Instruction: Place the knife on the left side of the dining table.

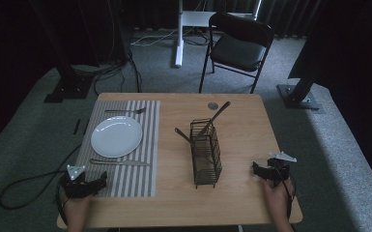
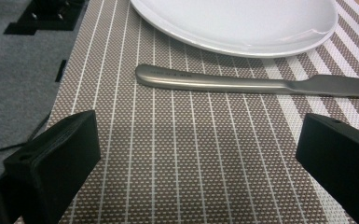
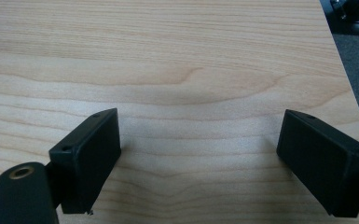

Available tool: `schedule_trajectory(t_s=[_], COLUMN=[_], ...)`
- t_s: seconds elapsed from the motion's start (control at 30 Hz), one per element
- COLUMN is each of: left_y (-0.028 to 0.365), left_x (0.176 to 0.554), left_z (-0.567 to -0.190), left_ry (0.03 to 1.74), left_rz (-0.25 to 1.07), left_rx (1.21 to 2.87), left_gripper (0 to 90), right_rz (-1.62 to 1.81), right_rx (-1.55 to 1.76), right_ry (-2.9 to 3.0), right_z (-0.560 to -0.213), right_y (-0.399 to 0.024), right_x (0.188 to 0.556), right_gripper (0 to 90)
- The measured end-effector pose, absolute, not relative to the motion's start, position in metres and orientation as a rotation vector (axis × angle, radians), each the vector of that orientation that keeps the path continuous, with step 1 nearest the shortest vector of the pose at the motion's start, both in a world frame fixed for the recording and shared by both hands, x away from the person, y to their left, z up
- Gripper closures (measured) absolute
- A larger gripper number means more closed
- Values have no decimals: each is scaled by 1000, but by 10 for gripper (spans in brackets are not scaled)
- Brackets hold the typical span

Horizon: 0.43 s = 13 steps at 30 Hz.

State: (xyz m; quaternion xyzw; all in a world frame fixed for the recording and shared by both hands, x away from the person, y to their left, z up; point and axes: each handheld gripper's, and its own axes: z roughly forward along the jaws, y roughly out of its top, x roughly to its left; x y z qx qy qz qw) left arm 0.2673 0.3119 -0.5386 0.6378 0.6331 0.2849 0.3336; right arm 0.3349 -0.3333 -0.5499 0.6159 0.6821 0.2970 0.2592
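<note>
Setting a place: the left claw [image 2: 193, 158] hangs released over the striped placemat [image 1: 140, 179], a knife [image 2: 256, 84] lying just beyond it beside the white plate [image 1: 116, 136], apparently laid for a diner; a fork [image 1: 125, 111] lies past the plate; the right claw [image 3: 198, 163] rests released on the bare counter [image 1: 241, 198]; remaining cutlery stands in the wire caddy [image 1: 206, 151]; the knife's handle stamp is unreadable.
</note>
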Motion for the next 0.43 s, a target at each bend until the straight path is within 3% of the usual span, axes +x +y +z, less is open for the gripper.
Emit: schedule_trajectory(t_s=[0.43], left_y=[315], left_x=[266], left_z=[-540], left_ry=[1690], left_rz=[799], left_rx=[1641], left_gripper=[1], right_rz=[805], right_rx=[1669], right_ry=[1848], right_z=[-550], right_y=[-333], right_x=[335], right_gripper=[128])
